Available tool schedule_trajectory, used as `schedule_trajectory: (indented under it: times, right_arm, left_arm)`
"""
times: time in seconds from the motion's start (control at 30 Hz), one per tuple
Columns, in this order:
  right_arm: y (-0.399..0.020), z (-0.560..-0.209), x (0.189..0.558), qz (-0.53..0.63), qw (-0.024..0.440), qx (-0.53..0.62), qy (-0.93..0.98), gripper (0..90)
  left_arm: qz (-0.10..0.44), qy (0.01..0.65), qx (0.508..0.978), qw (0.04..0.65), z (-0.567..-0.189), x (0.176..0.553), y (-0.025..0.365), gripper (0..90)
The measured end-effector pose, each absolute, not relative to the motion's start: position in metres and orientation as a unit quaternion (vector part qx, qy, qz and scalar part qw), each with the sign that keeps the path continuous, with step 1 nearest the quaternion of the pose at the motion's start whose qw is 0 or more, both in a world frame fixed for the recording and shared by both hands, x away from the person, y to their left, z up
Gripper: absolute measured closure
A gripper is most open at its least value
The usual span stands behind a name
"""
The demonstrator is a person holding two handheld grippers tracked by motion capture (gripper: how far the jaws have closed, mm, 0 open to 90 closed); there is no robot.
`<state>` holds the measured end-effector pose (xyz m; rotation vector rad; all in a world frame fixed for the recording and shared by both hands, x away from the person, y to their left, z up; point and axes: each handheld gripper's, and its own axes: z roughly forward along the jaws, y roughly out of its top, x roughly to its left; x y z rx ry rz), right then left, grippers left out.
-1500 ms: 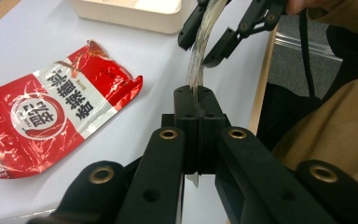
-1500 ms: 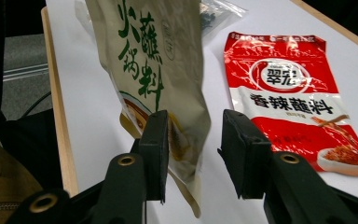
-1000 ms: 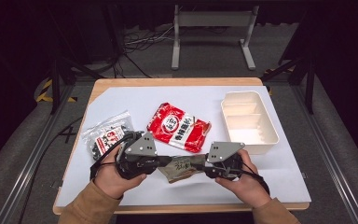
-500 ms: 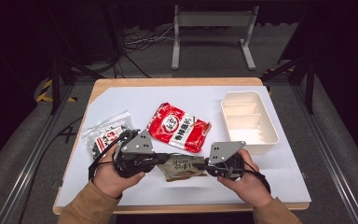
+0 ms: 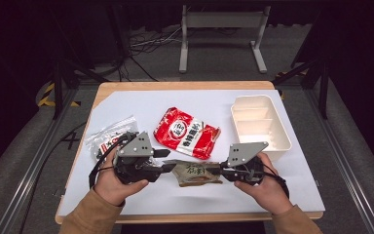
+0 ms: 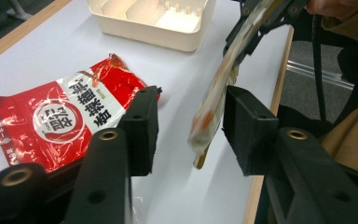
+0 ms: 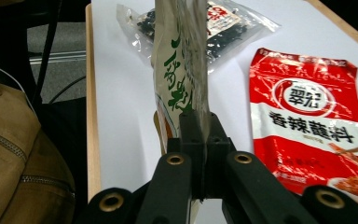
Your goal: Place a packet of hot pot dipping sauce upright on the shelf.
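A beige snack packet with green print (image 5: 197,174) hangs just above the table's front, held edge-up between the two hands. My right gripper (image 5: 219,170) is shut on its right end; in the right gripper view the jaws (image 7: 199,126) pinch the packet (image 7: 179,56). My left gripper (image 5: 170,167) is open, its jaws having just been opening. In the left gripper view the packet's free end (image 6: 212,107) hangs between the spread jaws (image 6: 193,130), close to the right pad but not squeezed.
A red seasoning packet (image 5: 185,133) lies flat mid-table. A clear bag of dark pieces (image 5: 109,139) lies at the left, partly behind the left hand. A white divided tray (image 5: 260,124) stands at the right. The table's front edge is close below the hands.
The left gripper's jaws have parted and let go of the beige packet's left end. The right gripper keeps its grip. Both hands stay about where they were.
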<state>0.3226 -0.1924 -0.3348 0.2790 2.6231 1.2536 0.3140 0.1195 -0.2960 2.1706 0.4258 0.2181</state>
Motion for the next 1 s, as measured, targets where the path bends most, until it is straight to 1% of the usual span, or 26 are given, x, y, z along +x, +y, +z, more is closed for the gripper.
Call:
schedule_trajectory:
  times: [0.17,0.57,0.77,1.0]
  right_arm:
    - [-0.204,-0.324,0.326,0.430,0.121,0.098,0.889,90.0]
    - [-0.222,-0.306,0.340,0.433,0.146,0.102,0.883,90.0]
    - [-0.232,-0.294,0.349,0.433,0.162,0.104,0.881,90.0]
    - [-0.239,-0.285,0.359,0.427,0.180,0.102,0.880,90.0]
  left_arm:
    - [0.094,0.186,0.868,0.451,-0.298,0.317,0.130,48.9]
    - [0.109,0.220,0.850,0.467,-0.302,0.320,0.156,43.0]
    - [0.108,0.244,0.841,0.471,-0.306,0.324,0.170,42.0]
    - [0.124,0.262,0.831,0.474,-0.309,0.327,0.182,39.8]
